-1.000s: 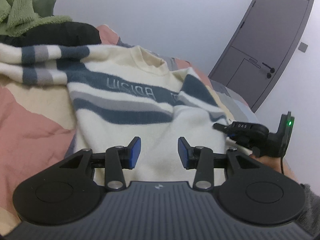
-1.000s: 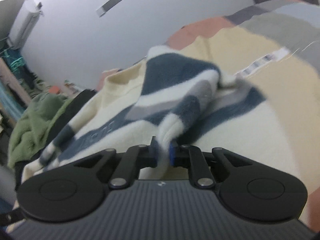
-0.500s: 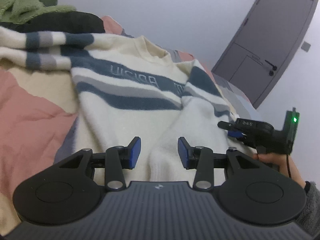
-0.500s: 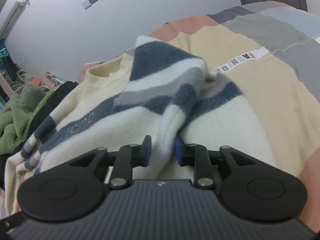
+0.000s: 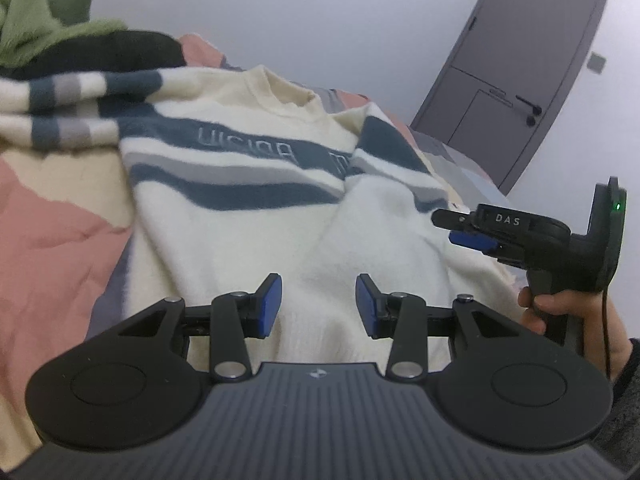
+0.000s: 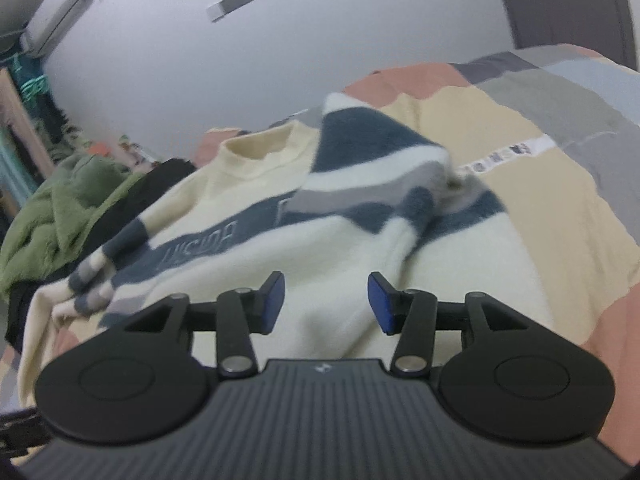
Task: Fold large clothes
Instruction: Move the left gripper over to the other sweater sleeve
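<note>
Sweater (image 5: pixel 256 216) lies spread on the bed (image 5: pixel 52 248), collar at the far end. Its right sleeve (image 6: pixel 384 184) is folded across the body; the left sleeve (image 5: pixel 72 108) extends leftward. Far left, a heap of clothes (image 5: pixel 44 20), apparently also on the bed. Door (image 5: pixel 520 80) stands far right.

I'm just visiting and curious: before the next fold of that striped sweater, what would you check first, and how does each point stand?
1. Right gripper has let go: ok, its jaws have just been opening and nothing is pinched.
2. Right sleeve folded across the striped sweater: ok.
3. Left gripper free to grasp: ok, open and empty.
4. Left sleeve folded in: not ok, it lies spread out toward the black garment.
5. Sweater lying flat on the bedspread: not ok, wrinkled at the middle.
6. Hem position: cannot tell, hidden.
</note>
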Demonstrator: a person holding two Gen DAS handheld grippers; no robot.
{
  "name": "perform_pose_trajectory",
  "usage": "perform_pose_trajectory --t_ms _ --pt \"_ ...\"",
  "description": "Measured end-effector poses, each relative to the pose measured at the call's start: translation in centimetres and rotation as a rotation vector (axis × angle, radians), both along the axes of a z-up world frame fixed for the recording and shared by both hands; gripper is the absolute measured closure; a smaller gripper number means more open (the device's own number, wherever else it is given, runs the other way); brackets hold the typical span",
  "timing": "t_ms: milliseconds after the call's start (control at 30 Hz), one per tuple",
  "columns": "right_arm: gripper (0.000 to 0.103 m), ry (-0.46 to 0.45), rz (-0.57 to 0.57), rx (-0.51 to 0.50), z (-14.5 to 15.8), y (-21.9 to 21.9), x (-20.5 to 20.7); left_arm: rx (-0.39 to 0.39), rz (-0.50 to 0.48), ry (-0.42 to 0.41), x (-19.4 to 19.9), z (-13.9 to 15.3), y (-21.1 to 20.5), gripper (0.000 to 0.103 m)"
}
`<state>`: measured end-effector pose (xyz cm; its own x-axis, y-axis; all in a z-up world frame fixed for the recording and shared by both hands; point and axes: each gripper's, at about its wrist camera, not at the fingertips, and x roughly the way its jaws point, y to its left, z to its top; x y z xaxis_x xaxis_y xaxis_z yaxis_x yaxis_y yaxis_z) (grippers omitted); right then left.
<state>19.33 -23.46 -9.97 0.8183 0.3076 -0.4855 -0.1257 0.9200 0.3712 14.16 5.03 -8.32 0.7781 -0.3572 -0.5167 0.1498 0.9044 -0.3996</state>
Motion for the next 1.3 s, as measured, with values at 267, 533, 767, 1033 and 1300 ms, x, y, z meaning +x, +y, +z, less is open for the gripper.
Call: perform_pose_trajectory --t_ms 267,533,767,1033,1300 --pt "0.053 -0.003 0.07 -0.015 -0.8 1.7 -0.1 0.058 0.036 -0.071 -0.9 1.4 -0.5 0.057" --pt "0.053 -0.037 0.137 -0.077 -0.4 3.9 -1.6 0.075 0.119 -0.109 -1.3 2.8 2.4 0.057" --pt "0.053 -0.029 0.143 -0.081 -0.6 4.3 -1.6 0.136 0.342 -0.173 -0.6 4.6 9.5 0.057" --pt "0.053 -0.042 0.169 -0.101 -0.6 4.7 -2.1 0.341 0.538 -0.139 -0.6 5.8 19.1 0.056" --pt "0.029 -0.022 0.169 -0.057 -0.8 5.2 -1.6 0.257 0.609 -0.04 -1.7 3.5 23.9 0.046"
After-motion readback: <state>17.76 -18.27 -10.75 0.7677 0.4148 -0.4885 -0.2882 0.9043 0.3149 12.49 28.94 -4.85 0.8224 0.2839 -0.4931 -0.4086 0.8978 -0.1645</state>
